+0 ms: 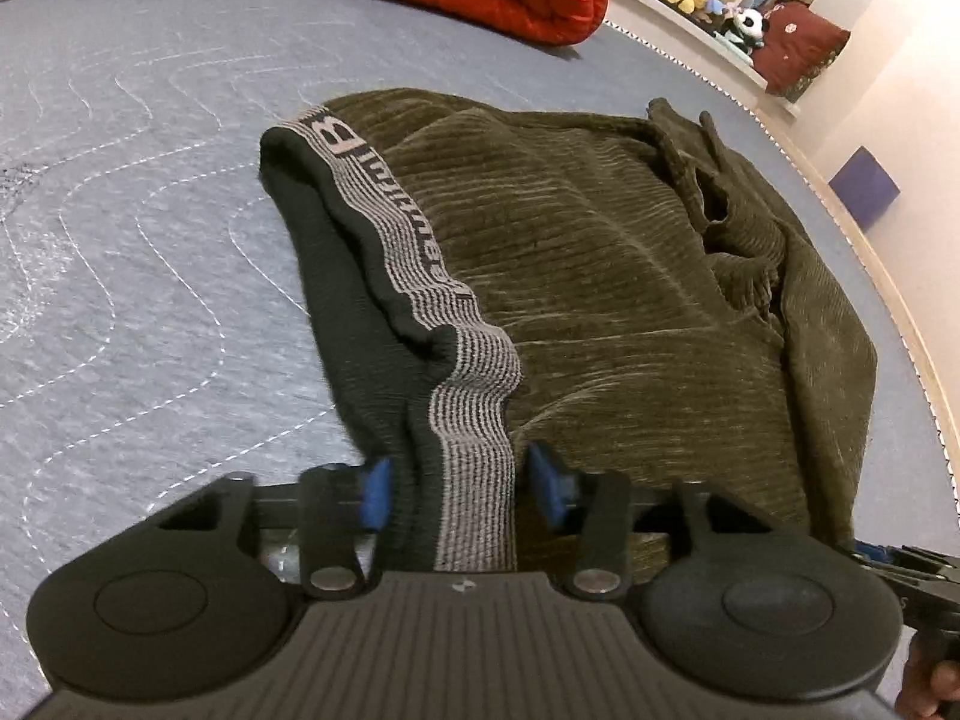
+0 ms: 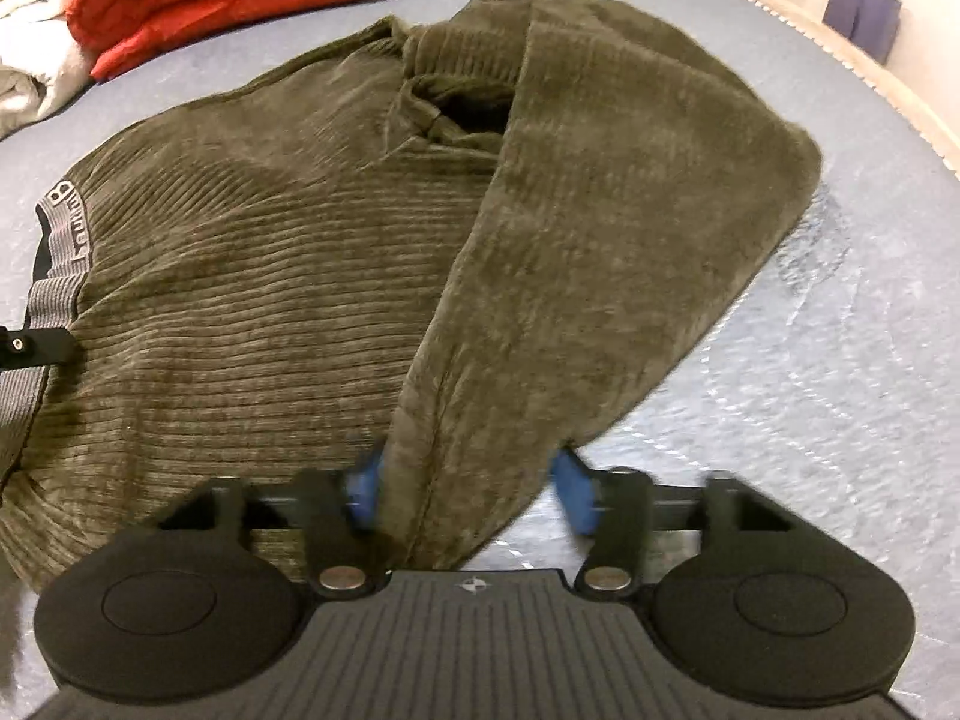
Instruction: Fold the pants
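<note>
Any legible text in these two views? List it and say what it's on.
"B": large letter at the far end of the pants waistband, left wrist view.
Rest of the waistband lettering: stretched and foreshortened, not readable in either view.
Small round emblem on each hand-held gripper body: no text.
Nothing else legible.

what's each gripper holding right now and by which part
Both hold the olive pants: left gripper on the striped waistband, right gripper on a folded-over leg edge.
</note>
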Demonstrator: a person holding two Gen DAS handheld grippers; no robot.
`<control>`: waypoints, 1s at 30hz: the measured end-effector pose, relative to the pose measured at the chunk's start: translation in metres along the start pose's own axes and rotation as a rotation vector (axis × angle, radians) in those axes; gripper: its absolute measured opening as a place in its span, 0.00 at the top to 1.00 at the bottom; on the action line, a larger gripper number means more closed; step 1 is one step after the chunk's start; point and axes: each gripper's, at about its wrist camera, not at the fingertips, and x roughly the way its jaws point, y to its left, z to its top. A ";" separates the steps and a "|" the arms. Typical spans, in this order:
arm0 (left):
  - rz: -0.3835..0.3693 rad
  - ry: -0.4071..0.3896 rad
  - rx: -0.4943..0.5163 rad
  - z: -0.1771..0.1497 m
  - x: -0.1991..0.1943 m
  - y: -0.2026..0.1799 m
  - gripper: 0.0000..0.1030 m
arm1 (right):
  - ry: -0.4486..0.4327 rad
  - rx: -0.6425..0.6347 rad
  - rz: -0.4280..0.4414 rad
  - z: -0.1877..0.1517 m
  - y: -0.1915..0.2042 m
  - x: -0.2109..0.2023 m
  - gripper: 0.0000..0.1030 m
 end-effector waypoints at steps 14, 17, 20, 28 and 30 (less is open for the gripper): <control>-0.057 -0.145 0.060 -0.020 -0.107 0.002 0.85 | -0.172 -0.184 0.078 -0.027 -0.010 -0.094 0.88; -0.032 -0.147 0.055 -0.027 -0.136 0.018 0.85 | -0.185 -0.243 0.115 -0.039 0.001 -0.116 0.89; 0.012 -0.121 -0.009 -0.034 -0.165 0.050 0.86 | -0.191 -0.349 0.182 -0.060 0.027 -0.143 0.89; 0.123 0.043 -0.110 -0.060 -0.202 0.129 0.85 | -0.105 -0.718 0.414 -0.136 0.108 -0.187 0.89; 0.139 0.096 -0.123 -0.062 -0.192 0.135 0.84 | -0.062 -0.767 0.391 -0.143 0.115 -0.179 0.89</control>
